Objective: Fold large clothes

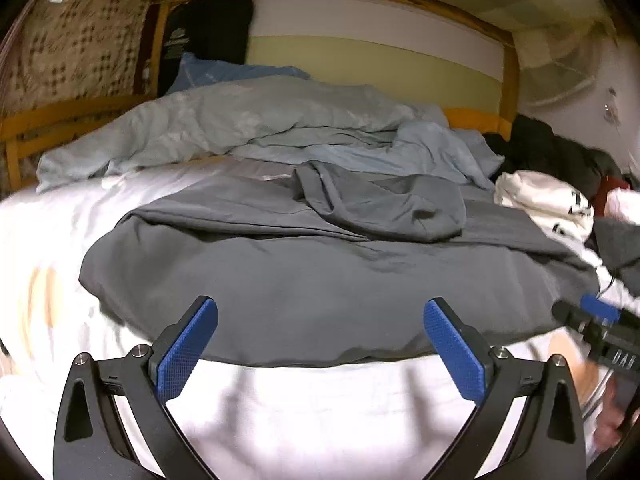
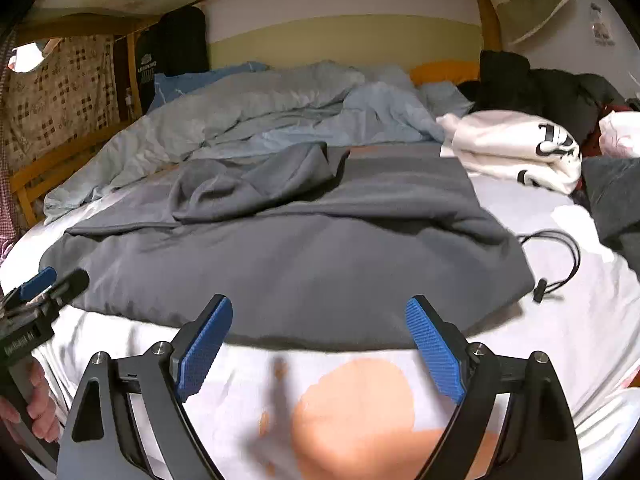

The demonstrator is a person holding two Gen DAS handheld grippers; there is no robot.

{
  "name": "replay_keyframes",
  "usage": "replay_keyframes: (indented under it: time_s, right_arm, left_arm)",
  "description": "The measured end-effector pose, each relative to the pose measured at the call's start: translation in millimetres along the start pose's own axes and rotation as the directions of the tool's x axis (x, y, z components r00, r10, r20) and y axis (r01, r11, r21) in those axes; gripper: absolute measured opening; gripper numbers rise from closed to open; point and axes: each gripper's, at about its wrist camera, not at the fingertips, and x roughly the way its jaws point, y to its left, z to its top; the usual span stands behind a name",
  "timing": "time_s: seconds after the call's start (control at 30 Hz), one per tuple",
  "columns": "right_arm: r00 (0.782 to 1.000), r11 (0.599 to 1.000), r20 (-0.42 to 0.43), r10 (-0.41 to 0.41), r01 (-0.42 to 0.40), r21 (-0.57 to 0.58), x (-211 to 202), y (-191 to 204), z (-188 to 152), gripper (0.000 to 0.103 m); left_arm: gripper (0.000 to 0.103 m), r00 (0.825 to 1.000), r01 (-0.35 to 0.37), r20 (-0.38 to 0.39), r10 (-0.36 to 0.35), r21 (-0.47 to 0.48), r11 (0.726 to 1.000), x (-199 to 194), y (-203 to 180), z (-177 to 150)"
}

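A dark grey garment (image 1: 320, 272) (image 2: 288, 256) lies folded across the white sheet (image 1: 312, 400), a loose sleeve or hood bunched on its far part. My left gripper (image 1: 320, 308) hovers open just in front of the garment's near edge, nothing between its blue pads. My right gripper (image 2: 320, 304) stands open in the same way at the near edge further right. A black drawstring cord (image 2: 560, 256) trails from the garment's right corner. Each view catches the other gripper at its side edge.
A crumpled light blue duvet (image 1: 260, 124) fills the back of the bed. A white garment with black lettering (image 2: 520, 148) and a heap of dark clothes (image 2: 540, 84) sit at the right. A wooden bed rail (image 1: 24, 128) runs along the left.
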Motion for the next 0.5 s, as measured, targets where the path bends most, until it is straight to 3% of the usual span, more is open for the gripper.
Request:
replay_keyframes:
  time_s: [0.07, 0.17, 0.27, 0.37, 0.43, 0.5]
  right_arm:
    - [1.000, 1.000, -0.006, 0.000, 0.000, -0.001, 1, 1, -1, 0.090]
    - [1.000, 1.000, -0.005, 0.002, -0.002, -0.004, 2, 2, 1, 0.090]
    - [1.000, 0.999, -0.013, 0.024, -0.023, 0.029, 4, 0, 0, 0.090]
    - [0.990, 0.992, -0.084, 0.111, -0.105, 0.077, 7, -8, -1, 0.090]
    - [0.971, 0.966, -0.132, 0.200, -0.173, 0.192, 11, -20, -2, 0.090]
    - [0.955, 0.929, -0.123, 0.270, -0.225, 0.293, 13, -30, -5, 0.090]
  left_arm:
    - [0.102, 1.000, -0.002, -0.018, 0.001, -0.039, 0.999, 1, 6, 1]
    - [0.102, 0.996, -0.083, 0.013, 0.084, -0.074, 0.994, -4, 13, -2]
    - [0.102, 0.996, -0.079, 0.025, 0.081, -0.077, 0.994, -5, 19, -2]
    - [0.102, 0.999, -0.049, -0.018, 0.047, -0.148, 0.988, 5, 34, -4]
    - [0.102, 0.998, -0.015, -0.060, 0.003, -0.206, 0.978, 14, 46, -7]
    - [0.100, 0.995, 0.001, -0.097, -0.027, -0.263, 0.965, 24, 57, -14]
